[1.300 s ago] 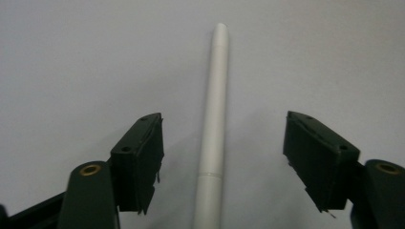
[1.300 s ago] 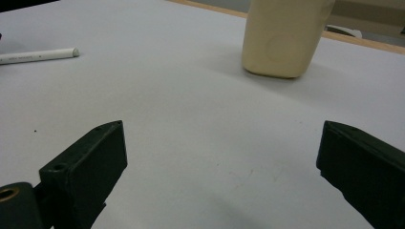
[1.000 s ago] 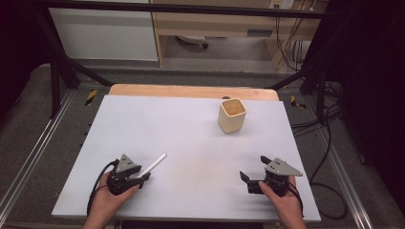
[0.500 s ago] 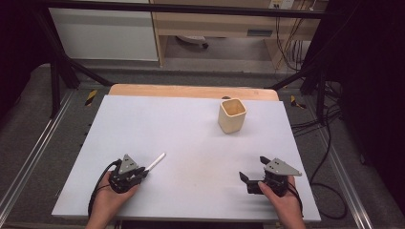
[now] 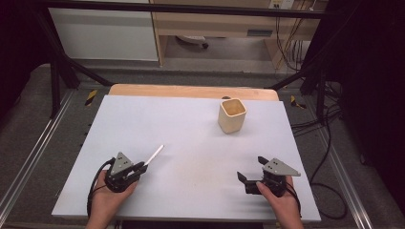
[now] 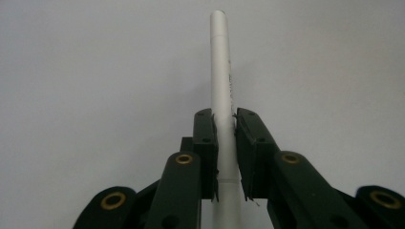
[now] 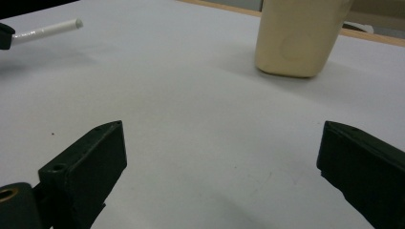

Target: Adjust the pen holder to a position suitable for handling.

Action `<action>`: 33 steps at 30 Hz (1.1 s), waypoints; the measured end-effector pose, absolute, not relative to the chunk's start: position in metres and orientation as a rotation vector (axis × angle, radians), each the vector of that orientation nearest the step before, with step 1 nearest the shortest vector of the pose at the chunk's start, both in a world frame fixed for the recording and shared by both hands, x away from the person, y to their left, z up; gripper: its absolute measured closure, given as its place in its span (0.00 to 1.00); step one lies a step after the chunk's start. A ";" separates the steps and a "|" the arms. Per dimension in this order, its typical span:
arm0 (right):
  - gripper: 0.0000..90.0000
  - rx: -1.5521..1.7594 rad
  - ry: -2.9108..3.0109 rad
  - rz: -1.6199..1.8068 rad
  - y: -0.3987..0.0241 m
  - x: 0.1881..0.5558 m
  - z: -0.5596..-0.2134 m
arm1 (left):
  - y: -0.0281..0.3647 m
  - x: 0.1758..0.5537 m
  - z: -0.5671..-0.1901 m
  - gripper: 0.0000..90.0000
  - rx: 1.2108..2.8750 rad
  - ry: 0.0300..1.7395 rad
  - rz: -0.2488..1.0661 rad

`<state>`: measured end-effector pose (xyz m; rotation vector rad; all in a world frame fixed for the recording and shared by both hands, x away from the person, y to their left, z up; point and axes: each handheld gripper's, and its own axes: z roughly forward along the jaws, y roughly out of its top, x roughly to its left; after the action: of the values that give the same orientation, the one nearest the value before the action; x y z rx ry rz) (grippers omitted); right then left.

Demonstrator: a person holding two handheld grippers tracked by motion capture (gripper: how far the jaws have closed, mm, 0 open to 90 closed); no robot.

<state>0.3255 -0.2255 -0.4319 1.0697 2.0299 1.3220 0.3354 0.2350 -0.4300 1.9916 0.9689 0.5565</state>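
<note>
A thin white stick [image 5: 154, 154] points forward and to the right from my left gripper [image 5: 139, 167], which is shut on its near end at the front left of the white table [image 5: 191, 143]. In the left gripper view the stick [image 6: 221, 67] runs straight up between the two pads, and the gripper [image 6: 224, 120] pinches it. My right gripper [image 5: 251, 169] rests at the front right with its jaws wide apart. Nothing lies between them in the right gripper view [image 7: 224, 131]. That view also has the stick's tip [image 7: 50, 27] at the top left.
A cream square cup [image 5: 231, 115] stands upright at the back right of the table, and it is straight ahead in the right gripper view [image 7: 298, 36]. A wooden strip [image 5: 191, 91] edges the table's far side. Cables [image 5: 325, 143] trail on the floor at the right.
My left gripper has edged slightly forward with the stick in it, and the stick's tip now sits a little farther from me. The right gripper has stayed put.
</note>
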 end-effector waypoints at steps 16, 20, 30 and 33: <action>0.06 1.170 1.966 1.528 -0.178 0.356 -0.423 | 0.181 0.349 -0.426 0.88 1.845 0.875 0.488; 0.06 1.171 1.940 1.575 -0.175 0.338 -0.419 | 0.176 0.337 -0.428 0.88 1.828 0.861 0.486; 0.05 1.226 1.912 1.694 -0.172 0.337 -0.422 | 0.168 0.330 -0.426 0.88 1.826 0.806 0.480; 0.04 1.213 1.941 1.675 -0.165 0.336 -0.424 | 0.167 0.330 -0.426 0.88 1.821 0.808 0.468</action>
<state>0.3358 -0.1654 -0.4239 1.2125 1.9408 1.6747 0.3300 0.1670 -0.4261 1.8211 0.8076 0.4683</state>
